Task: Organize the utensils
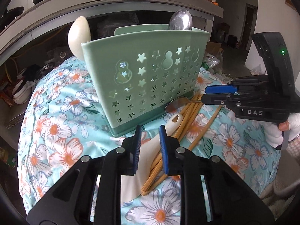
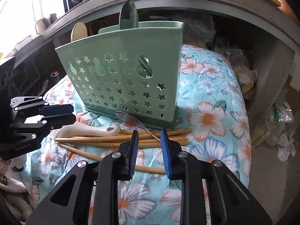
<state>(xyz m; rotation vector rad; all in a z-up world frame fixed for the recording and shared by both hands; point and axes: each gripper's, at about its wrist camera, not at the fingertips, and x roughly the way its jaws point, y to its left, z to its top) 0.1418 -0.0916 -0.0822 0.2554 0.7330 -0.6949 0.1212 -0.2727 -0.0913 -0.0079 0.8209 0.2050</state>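
Both grippers low over the loose utensils, nothing held.

My left gripper [image 1: 149, 131] has narrow-gapped jaws, pads pressing nothing; the white plastic spoon [image 1: 169, 129] lies just past its fingertips. My right gripper [image 2: 149, 133] is likewise narrowly parted and empty, with the small metal spoon [image 2: 131, 119] and the bundle of bamboo chopsticks [image 2: 116, 139] just ahead of its tips. Pale green star-pierced plastic caddy [image 1: 146, 71] stands beyond both, on the floral cloth [image 1: 56, 123]. Done, I judge: two pieces, one cream ladle [image 1: 77, 35] and one steel spoon [image 1: 181, 21], stand inside. Left: two spoons, roughly six chopsticks, exact count unclear.
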